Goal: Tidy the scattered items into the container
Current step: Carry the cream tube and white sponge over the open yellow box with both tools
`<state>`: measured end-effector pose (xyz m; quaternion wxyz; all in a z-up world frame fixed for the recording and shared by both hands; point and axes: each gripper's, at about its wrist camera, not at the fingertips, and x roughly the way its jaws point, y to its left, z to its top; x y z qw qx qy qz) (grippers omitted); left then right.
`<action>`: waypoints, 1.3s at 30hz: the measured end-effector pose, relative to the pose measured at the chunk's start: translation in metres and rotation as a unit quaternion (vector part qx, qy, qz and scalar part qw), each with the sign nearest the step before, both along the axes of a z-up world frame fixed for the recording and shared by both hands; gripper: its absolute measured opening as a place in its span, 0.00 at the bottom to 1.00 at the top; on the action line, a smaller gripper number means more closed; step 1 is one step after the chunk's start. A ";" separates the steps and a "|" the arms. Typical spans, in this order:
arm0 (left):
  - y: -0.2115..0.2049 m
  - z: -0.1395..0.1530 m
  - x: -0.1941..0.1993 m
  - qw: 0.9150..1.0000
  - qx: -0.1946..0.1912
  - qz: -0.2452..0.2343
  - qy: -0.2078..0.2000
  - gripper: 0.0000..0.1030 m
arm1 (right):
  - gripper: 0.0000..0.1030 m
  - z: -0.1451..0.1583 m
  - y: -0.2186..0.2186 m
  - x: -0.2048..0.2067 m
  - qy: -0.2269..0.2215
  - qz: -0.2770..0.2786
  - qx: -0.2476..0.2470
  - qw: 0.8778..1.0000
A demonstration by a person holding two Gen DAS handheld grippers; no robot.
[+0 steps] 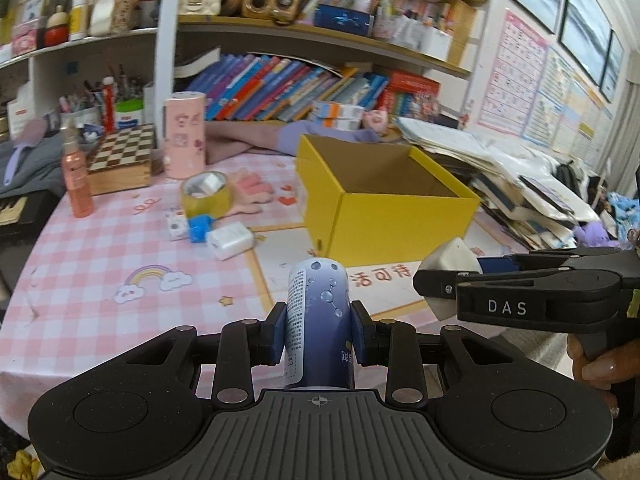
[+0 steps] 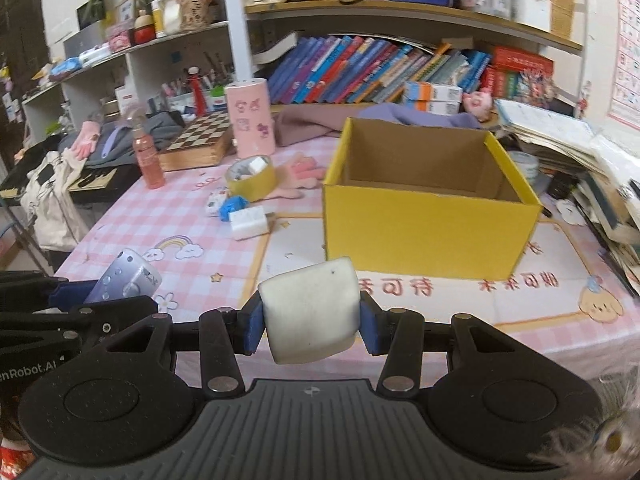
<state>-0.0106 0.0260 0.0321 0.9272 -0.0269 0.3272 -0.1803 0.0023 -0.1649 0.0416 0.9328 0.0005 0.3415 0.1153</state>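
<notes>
Left fingers (image 1: 318, 334) clamp a blue can (image 1: 318, 320), right fingers (image 2: 312, 330) a white block (image 2: 312, 316) (yellow box (image 2: 424, 228) looks empty).

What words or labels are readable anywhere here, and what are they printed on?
"DAS": white letters on the right hand-held gripper, seen from the left wrist view.
"enRobot.AI": cut off at the picture's edge, on the left hand-held gripper.
Red Chinese characters on the table mat: appear mirrored, not reliably readable.
Fine print on the blue can, book spines and wall posters: too small.
</notes>
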 end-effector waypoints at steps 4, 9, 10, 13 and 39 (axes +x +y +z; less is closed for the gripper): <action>-0.011 -0.003 0.005 0.999 -0.004 -0.034 0.019 0.30 | 0.43 -0.001 -0.010 -0.008 0.008 -0.017 0.003 1.000; -0.033 -0.003 0.011 0.996 0.012 -0.088 0.031 0.30 | 0.43 -0.003 -0.031 -0.017 0.015 -0.056 0.015 0.998; -0.038 -0.002 0.013 0.995 0.014 -0.096 0.031 0.30 | 0.43 -0.004 -0.037 -0.018 0.016 -0.066 0.019 0.998; -0.047 0.000 0.019 0.993 0.013 -0.111 0.035 0.30 | 0.43 -0.004 -0.050 -0.019 0.023 -0.089 0.028 0.995; -0.112 0.011 0.059 0.977 0.051 -0.203 0.039 0.30 | 0.43 -0.004 -0.091 -0.015 0.026 -0.138 0.022 0.990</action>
